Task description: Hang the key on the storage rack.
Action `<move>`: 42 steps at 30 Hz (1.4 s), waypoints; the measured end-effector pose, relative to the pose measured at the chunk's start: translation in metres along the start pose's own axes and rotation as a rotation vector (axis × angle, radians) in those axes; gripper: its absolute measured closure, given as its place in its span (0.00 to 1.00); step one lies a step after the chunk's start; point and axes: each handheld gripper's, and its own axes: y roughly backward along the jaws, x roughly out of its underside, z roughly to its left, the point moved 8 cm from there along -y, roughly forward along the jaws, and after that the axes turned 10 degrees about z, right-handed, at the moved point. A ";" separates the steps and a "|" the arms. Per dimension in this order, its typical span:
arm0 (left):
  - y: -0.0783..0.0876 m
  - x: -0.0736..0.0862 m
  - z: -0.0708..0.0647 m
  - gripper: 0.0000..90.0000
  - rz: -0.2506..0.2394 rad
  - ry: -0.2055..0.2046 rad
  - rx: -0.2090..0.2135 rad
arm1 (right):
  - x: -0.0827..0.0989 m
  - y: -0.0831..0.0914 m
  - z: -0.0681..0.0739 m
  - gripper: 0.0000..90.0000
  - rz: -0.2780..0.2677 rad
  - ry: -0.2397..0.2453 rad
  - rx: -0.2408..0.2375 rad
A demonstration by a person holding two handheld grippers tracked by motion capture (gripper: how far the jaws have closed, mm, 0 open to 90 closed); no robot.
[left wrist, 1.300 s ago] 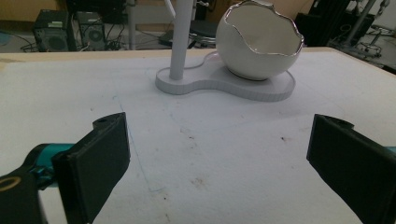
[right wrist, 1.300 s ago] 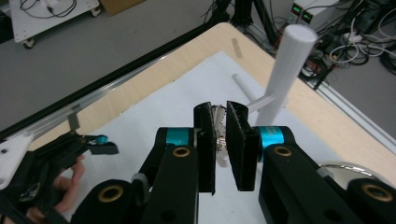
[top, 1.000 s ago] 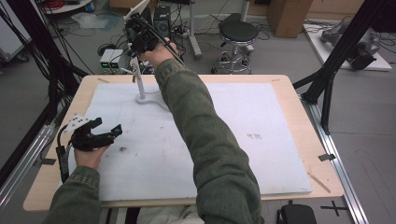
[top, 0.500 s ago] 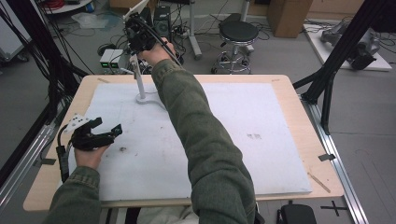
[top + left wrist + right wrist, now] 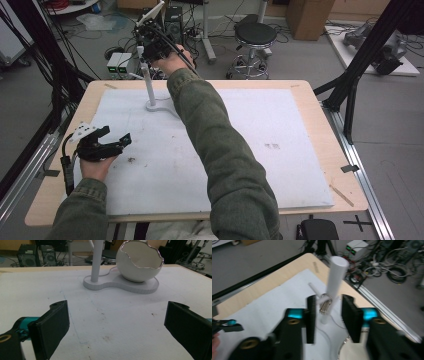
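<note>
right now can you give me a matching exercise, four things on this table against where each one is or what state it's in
Things:
1 white post
2 metal rings
3 egg-shaped bowl
4 left tool

Places or states:
A hanging on a peg of the post
B sitting on the white base
C jaws open, nothing between
D standing upright at the far edge

Pairs: 1-D, 2-A, 3-B, 4-C

High view: fixed above the near edge of the table [image 5: 320, 100], facing forward and down; far off, with the white stand [image 5: 148, 85] at the far left corner.
Left gripper view: low over the white mat, level, facing the stand [image 5: 96, 262] from the near side; moderately close.
Right gripper view: above the stand [image 5: 334, 282], looking down its post; very close, blurred.
Shared: the stand and the mat around its base lie in all three views.
</note>
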 end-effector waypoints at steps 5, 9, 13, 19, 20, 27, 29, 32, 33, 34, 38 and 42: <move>0.000 0.000 0.001 0.07 -0.003 -0.003 -0.009 | 0.013 0.011 -0.018 0.33 -0.003 -0.067 0.075; 0.000 -0.001 0.001 0.07 -0.003 0.000 -0.012 | 0.021 0.013 -0.026 0.23 0.013 -0.081 0.106; -0.002 -0.001 0.000 0.07 0.000 -0.003 -0.007 | 0.036 0.018 -0.039 0.11 0.012 -0.118 0.111; -0.004 -0.001 -0.001 0.07 0.003 -0.015 0.001 | 0.052 0.022 -0.048 0.01 0.014 -0.129 0.110; -0.004 -0.001 -0.001 0.07 0.003 -0.015 0.000 | 0.056 0.024 -0.049 0.01 0.016 -0.132 0.108; -0.005 -0.001 -0.003 0.07 0.010 -0.020 0.002 | 0.080 0.032 -0.060 0.01 0.010 -0.162 0.112; -0.005 -0.001 -0.003 0.07 0.009 -0.016 0.003 | 0.087 0.035 -0.064 0.01 0.012 -0.171 0.126; -0.004 -0.001 -0.003 0.07 0.010 -0.017 0.004 | 0.098 0.041 -0.068 0.01 0.015 -0.172 0.150; -0.004 -0.001 -0.003 0.07 0.011 -0.019 0.005 | 0.101 0.043 -0.069 0.01 0.010 -0.178 0.155; -0.004 -0.001 -0.003 0.07 0.011 -0.021 0.004 | 0.104 0.045 -0.070 0.01 0.002 -0.186 0.153; -0.004 -0.001 -0.004 0.07 0.016 -0.022 0.003 | 0.117 0.051 -0.072 0.01 0.010 -0.189 0.155; -0.004 -0.001 -0.004 0.07 0.012 -0.016 0.003 | 0.129 0.058 -0.074 0.01 0.016 -0.188 0.176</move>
